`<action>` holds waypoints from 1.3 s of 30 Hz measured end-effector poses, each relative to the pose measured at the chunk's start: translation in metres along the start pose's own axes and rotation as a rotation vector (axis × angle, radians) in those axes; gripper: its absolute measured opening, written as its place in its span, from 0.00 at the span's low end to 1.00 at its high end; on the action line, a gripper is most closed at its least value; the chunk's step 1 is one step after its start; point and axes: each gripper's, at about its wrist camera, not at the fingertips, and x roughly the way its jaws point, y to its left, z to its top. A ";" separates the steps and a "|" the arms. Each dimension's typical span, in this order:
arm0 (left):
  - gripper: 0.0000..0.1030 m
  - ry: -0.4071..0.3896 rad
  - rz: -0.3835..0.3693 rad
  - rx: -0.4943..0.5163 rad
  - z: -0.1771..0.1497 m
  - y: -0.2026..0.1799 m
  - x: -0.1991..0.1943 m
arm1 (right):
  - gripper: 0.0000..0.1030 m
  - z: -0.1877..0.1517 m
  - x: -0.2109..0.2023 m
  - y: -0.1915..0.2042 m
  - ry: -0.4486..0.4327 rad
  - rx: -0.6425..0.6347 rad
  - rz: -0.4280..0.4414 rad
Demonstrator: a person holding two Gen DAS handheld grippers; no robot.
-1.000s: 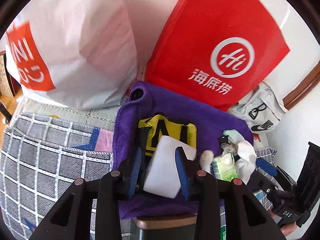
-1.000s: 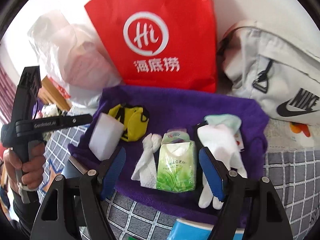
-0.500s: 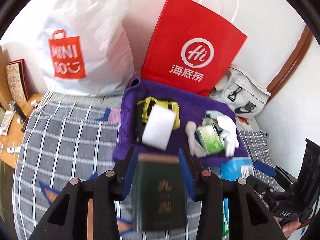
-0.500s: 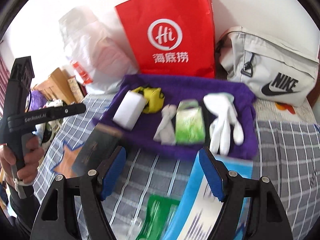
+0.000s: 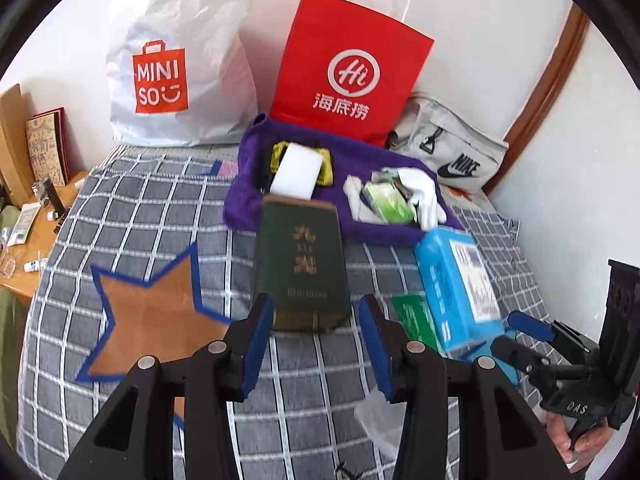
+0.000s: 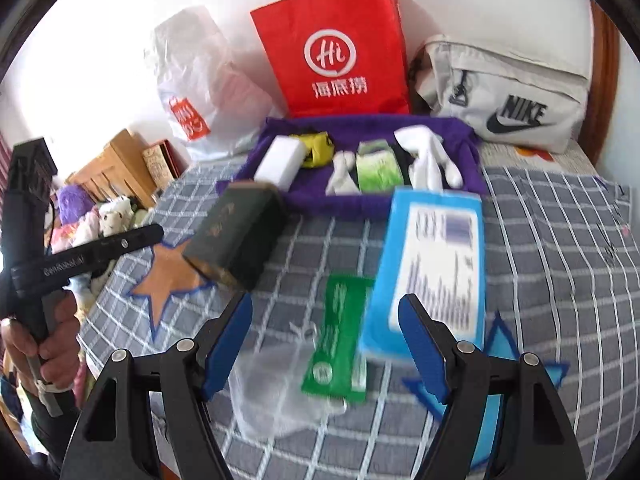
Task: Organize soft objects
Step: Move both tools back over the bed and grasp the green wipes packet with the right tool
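Note:
A purple towel [image 5: 248, 200] [image 6: 280, 128] on the checked bedspread carries a white sponge [image 5: 296, 172] [image 6: 280, 160], a yellow pouch [image 6: 316, 148], a rolled white cloth [image 5: 354, 192], a green tissue pack [image 5: 388, 200] [image 6: 378, 170] and white gloves [image 5: 424, 196] [image 6: 428, 156]. My left gripper [image 5: 316, 304] hovers short of the towel, its jaws opening, the pads pressing nothing. A dark green book [image 5: 300, 268] lies just beyond its fingertips. My right gripper [image 6: 326, 304] stands open above a green packet [image 6: 340, 344] and a blue box [image 6: 432, 268].
A red paper bag [image 5: 352, 72], a white Miniso bag [image 5: 176, 60] and a grey Nike bag [image 6: 508, 96] line the wall behind the towel. A clear plastic bag [image 6: 272, 384] lies near me. A wooden side table [image 5: 32, 240] and plush toys [image 6: 92, 216] are left of the bed.
Both grippers have drawn back from the towel. The left one has left the white sponge on the towel and its jaws stand wider. The book, blue box and green packet have come into view.

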 end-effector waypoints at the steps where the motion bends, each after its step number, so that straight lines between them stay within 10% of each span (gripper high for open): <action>1: 0.45 0.005 -0.001 -0.002 -0.006 0.000 0.000 | 0.73 -0.008 -0.001 0.000 0.005 -0.002 -0.001; 25: 0.45 0.070 -0.030 -0.106 -0.062 0.034 0.041 | 0.73 -0.051 0.083 0.006 0.060 0.037 -0.152; 30: 0.45 0.086 -0.030 -0.118 -0.066 0.035 0.046 | 0.43 -0.056 0.079 0.011 0.037 -0.017 -0.187; 39: 0.45 0.074 -0.039 -0.125 -0.072 0.027 0.029 | 0.27 -0.059 0.040 0.019 0.010 -0.027 -0.072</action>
